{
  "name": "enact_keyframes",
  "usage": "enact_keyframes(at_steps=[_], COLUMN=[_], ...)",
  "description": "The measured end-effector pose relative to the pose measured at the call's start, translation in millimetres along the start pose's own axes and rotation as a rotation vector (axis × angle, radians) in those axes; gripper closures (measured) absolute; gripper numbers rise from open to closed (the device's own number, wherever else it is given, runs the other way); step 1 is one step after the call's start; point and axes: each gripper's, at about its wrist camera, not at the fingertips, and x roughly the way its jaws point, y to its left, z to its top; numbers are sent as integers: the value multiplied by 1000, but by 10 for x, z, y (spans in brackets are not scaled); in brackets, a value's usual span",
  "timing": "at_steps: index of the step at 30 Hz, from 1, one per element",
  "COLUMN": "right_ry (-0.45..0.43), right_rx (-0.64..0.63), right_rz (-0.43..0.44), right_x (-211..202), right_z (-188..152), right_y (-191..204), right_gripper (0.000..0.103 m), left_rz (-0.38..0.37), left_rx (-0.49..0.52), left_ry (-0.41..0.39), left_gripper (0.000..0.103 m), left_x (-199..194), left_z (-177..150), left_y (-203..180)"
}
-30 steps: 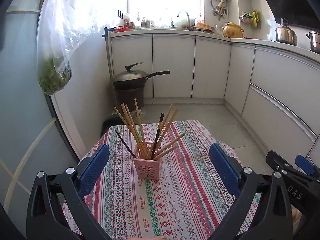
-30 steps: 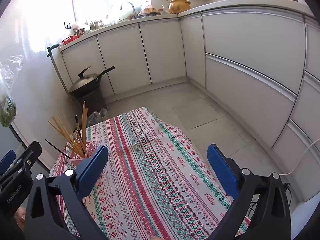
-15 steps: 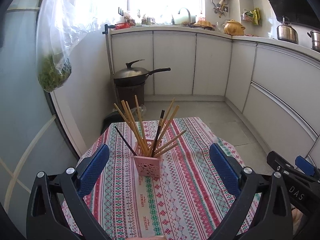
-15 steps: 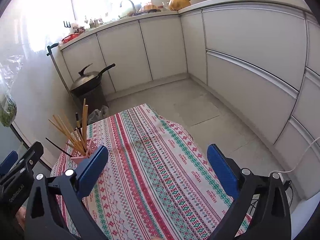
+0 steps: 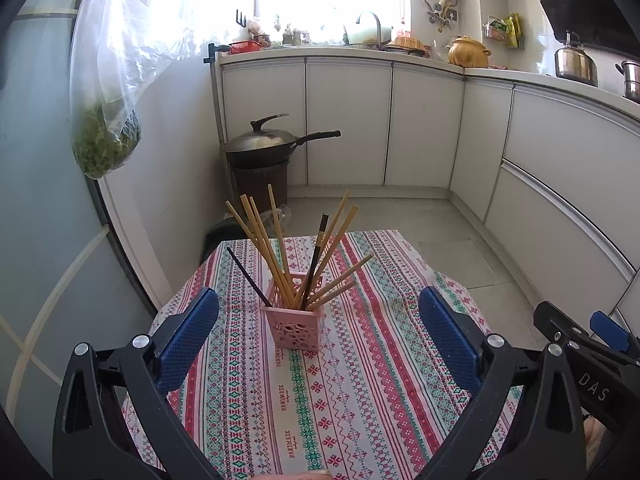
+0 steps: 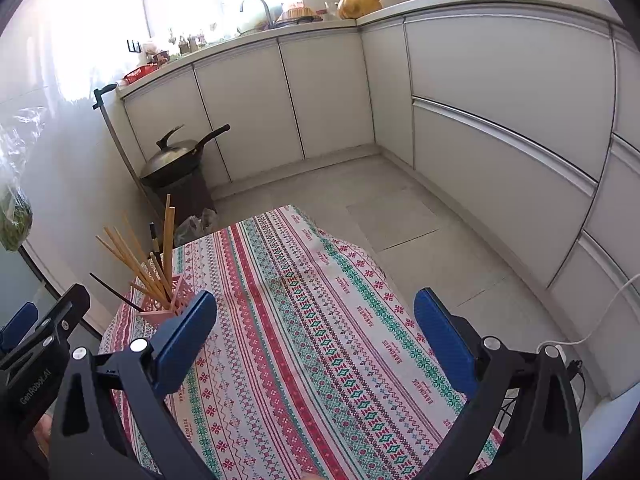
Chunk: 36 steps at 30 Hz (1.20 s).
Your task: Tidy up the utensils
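A pink perforated holder (image 5: 297, 326) stands upright on the patterned tablecloth (image 5: 360, 380), filled with several wooden and dark chopsticks (image 5: 280, 252) that fan outward. My left gripper (image 5: 318, 336) is open and empty, its blue pads on either side of the holder and nearer the camera than it. In the right wrist view the holder (image 6: 168, 306) sits at the table's far left, partly behind the left pad (image 6: 184, 344). My right gripper (image 6: 316, 340) is open and empty over bare tablecloth (image 6: 320, 320).
A lidded wok (image 5: 268, 144) sits on a dark bin beyond the table. A plastic bag of greens (image 5: 106, 136) hangs at the left. White cabinets (image 6: 500, 120) line the back and right. The table's far edge (image 6: 288, 210) drops to the tiled floor.
Both grippers have drawn back and risen slightly, so the holder sits a little farther off in the left view. Both stay open and empty.
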Motion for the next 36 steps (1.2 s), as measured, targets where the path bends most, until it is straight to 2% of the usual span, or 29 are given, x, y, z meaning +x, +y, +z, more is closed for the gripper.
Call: enact_keyframes(at_steps=[36], right_ry=[13], right_rx=[-1], right_rz=[-6], right_x=[50], right_z=[-4], right_y=[2], right_gripper=[7], left_rz=[5], left_rx=[0], left_ry=[9], left_gripper=[7], left_x=[42], left_z=[-33], left_y=[29])
